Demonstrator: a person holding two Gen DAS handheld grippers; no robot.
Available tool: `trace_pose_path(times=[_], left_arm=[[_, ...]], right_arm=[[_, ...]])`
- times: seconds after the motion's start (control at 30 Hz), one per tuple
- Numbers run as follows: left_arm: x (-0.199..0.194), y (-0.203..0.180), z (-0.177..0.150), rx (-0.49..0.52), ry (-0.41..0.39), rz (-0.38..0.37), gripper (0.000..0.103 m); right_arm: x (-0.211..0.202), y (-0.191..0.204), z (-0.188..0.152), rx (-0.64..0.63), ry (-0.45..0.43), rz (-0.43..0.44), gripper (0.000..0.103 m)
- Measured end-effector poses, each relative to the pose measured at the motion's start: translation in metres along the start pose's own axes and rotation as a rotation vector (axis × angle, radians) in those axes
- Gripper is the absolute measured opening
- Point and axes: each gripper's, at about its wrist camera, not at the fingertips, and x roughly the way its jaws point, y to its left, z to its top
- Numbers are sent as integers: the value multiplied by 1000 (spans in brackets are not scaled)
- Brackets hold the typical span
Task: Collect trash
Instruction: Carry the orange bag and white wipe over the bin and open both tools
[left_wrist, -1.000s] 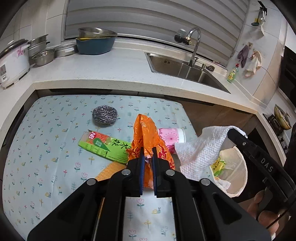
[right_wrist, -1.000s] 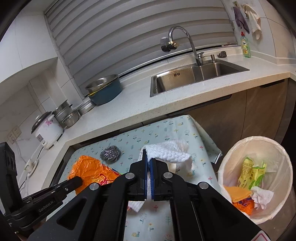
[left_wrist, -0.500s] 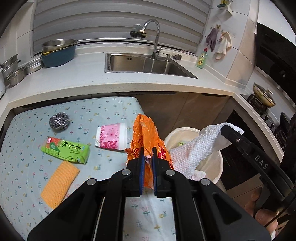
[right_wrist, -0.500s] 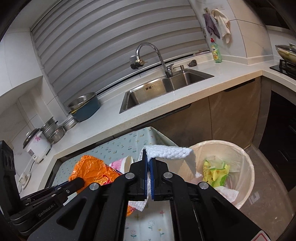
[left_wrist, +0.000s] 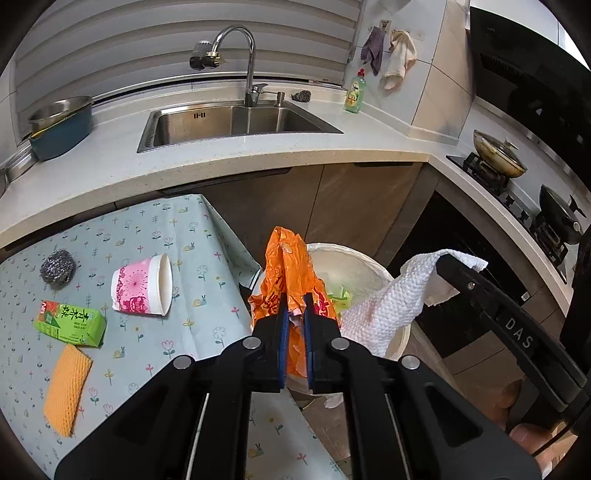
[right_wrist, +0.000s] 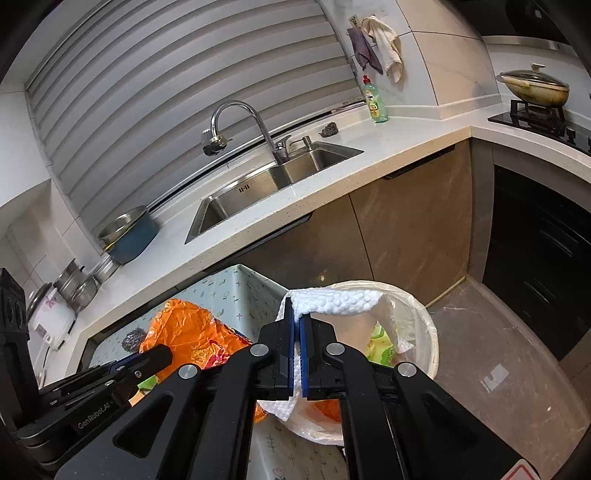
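Over bin | left gripper jaws grasping orange bag | right gripper jaws grasping paper towel

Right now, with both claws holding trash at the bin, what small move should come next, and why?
Probably open the right claw: its white paper towel already hangs over the lined trash bin, so it should drop in. The left claw, gripping the orange wrapper, sits nearer the rim and may need nudging further over.
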Motion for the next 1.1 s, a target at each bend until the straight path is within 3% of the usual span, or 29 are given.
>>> trace_pose_path(times=[0.37,0.43,0.53,0.67,0.9,1.0,1.1], left_arm=[[36,-10,6,1,53,-19,8],[40,-8,8,-3,56,-14,13],[41,-4,9,-15,49,-10,29],[36,3,10,-25,36,-2,33],[27,18,8,-58,25,17,34],[25,25,5,-71,22,30,37],[22,31,3,-82,19,37,38]], right_arm=[[6,-21,1,24,4,-36,3],[8,-22,1,26,6,-39,3],[12,-21,2,21,11,-40,3],[18,-17,3,6,22,-33,3],[28,-2,-2,-23,39,-25,11],[30,3,-3,-24,43,-20,22],[30,6,-5,-27,41,-15,24]])
